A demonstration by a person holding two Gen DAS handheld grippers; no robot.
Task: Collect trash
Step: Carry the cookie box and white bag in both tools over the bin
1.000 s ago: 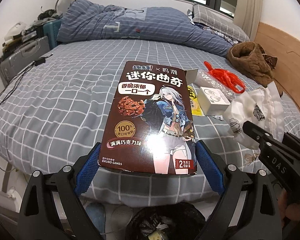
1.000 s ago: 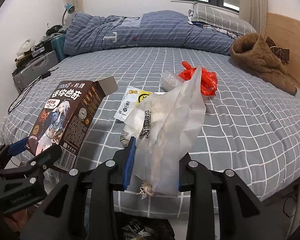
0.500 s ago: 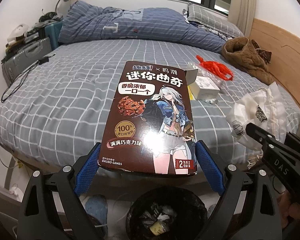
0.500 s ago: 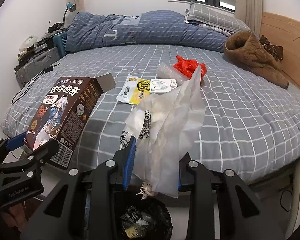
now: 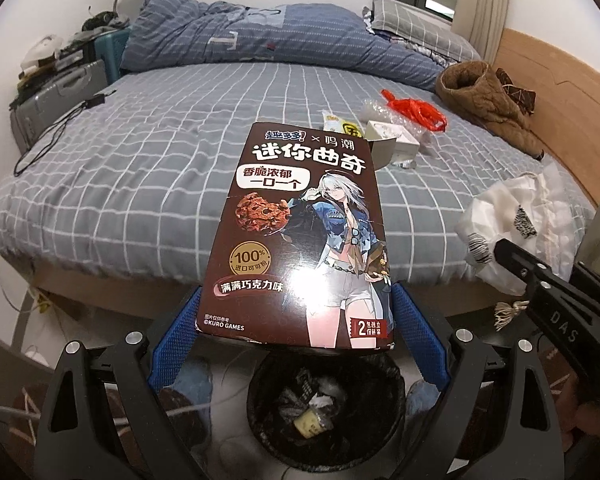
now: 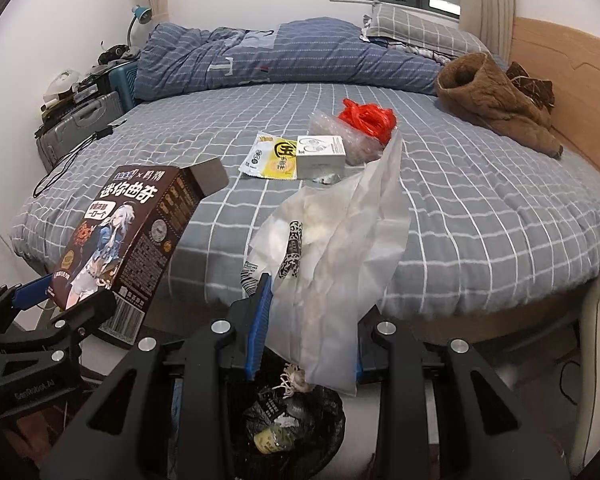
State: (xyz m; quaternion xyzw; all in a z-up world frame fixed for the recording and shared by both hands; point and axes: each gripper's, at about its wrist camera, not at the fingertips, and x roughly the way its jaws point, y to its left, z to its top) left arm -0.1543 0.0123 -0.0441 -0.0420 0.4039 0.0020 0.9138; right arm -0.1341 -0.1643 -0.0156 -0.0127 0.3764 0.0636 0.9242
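Right gripper (image 6: pixel 304 320) clamps white bag (image 6: pixel 340 248) above bin (image 6: pixel 292 424).

I see a dark brown cookie box (image 5: pixel 300 240) with white lettering, held between my gripper's blue pads (image 5: pixel 176 332). The bed sheet (image 6: pixel 480 200) is grey with a white grid. A translucent white bag (image 6: pixel 340 248) carries black print; beyond it lie a red bag (image 6: pixel 366 118) and a yellow-and-white wrapper (image 6: pixel 270 156).

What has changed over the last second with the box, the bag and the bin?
Both hand-held grippers drew back from the bed, carrying their loads: the left hand-held gripper with the cookie box, the right hand-held gripper with the white plastic bag. The black trash bin, a second ago barely in view, now sits fully below both. Grips unchanged; the red bag, white box and yellow wrapper stayed on the bed.
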